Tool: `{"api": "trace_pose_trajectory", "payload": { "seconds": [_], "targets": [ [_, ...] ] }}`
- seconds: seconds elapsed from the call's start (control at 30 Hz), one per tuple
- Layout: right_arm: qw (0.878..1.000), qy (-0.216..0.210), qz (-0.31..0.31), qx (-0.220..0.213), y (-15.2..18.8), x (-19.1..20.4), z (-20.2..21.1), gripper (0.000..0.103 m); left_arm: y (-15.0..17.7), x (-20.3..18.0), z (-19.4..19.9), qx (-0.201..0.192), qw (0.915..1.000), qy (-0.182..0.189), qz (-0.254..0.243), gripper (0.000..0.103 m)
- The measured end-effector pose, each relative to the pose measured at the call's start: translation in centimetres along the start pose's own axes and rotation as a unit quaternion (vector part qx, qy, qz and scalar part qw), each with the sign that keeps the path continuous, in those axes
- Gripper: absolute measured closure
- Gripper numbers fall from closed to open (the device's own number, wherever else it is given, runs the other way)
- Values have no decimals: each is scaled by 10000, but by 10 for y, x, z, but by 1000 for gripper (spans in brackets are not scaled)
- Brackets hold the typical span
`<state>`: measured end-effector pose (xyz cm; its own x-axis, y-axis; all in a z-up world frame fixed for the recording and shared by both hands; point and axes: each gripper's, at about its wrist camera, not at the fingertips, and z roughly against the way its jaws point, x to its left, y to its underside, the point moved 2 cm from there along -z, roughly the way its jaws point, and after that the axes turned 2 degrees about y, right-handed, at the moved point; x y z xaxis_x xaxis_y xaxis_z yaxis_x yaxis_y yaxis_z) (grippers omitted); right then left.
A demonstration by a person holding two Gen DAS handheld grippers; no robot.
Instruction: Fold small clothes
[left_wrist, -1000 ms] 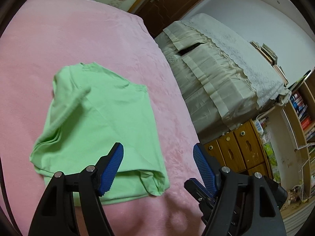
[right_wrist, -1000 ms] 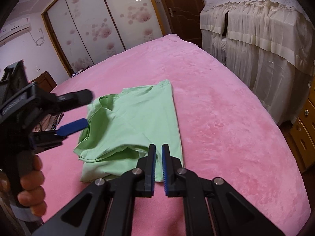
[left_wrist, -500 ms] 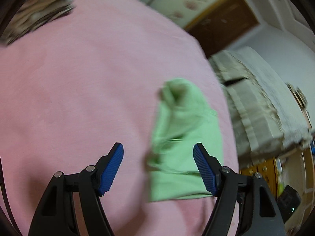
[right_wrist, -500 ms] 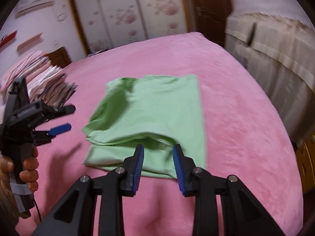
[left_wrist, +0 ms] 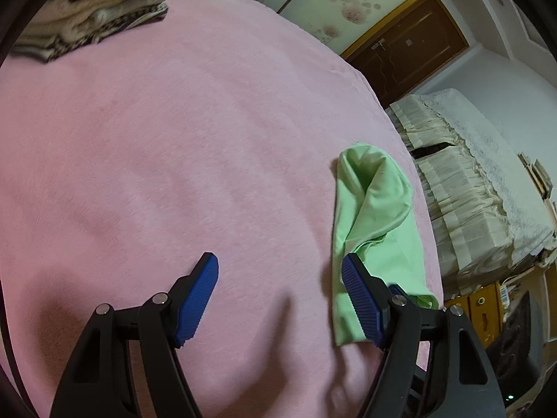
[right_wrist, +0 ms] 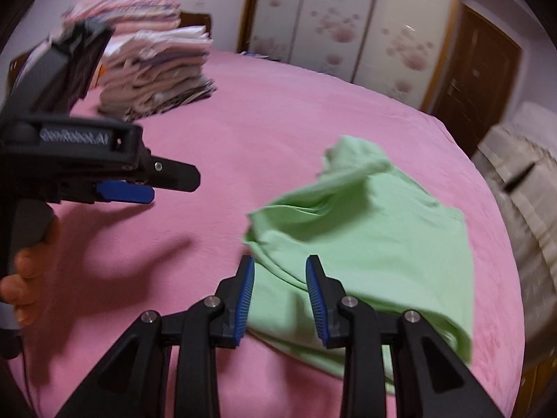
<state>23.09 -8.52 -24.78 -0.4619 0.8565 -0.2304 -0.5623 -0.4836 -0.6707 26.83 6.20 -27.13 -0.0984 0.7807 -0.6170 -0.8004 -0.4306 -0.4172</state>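
Note:
A light green garment (right_wrist: 369,230) lies folded and rumpled on the pink bed cover (right_wrist: 243,132). In the left wrist view the garment (left_wrist: 376,209) lies at the right, near the bed's edge. My left gripper (left_wrist: 278,268) is open and empty over bare pink cover, left of the garment; its right finger overlaps the garment's near edge in the view. It also shows in the right wrist view (right_wrist: 139,184), held in a hand. My right gripper (right_wrist: 280,271) is open above the garment's near left edge, holding nothing.
A tall stack of folded clothes (right_wrist: 156,76) stands at the far left of the bed, also in the left wrist view (left_wrist: 90,10). A cream-draped piece of furniture (left_wrist: 480,188) and wooden drawers (left_wrist: 487,303) stand past the bed's right edge. Wardrobe doors (right_wrist: 348,24) are behind.
My right gripper has opened from shut and let go of the garment. My left gripper has swung left, off the garment, over bare cover. Both views have turned toward the clothes stack.

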Motion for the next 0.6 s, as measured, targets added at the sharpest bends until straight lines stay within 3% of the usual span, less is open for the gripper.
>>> {"api": "trace_pose_trajectory", "payload": {
  "seconds": [0.33,0.4,0.43,0.47,0.6],
  "targets": [
    [9987,273,72,421,-10,11,-47,73,4,18,1,42,9994,296,150,31],
    [9986,211,-157,453,-14,3,-48,77,4,18,1,49,9993,340,168,31],
    [9984,166,-247,479,-16,-1,-49,88,4,19,1,52,9992,352,172,31],
    [9978,81,-409,520,-19,-7,-49,92,5,19,1,57,9992,365,177,31],
    [9964,-15,-708,475,-30,-31,-42,95,5,20,1,92,9990,401,175,31]
  ]
}}
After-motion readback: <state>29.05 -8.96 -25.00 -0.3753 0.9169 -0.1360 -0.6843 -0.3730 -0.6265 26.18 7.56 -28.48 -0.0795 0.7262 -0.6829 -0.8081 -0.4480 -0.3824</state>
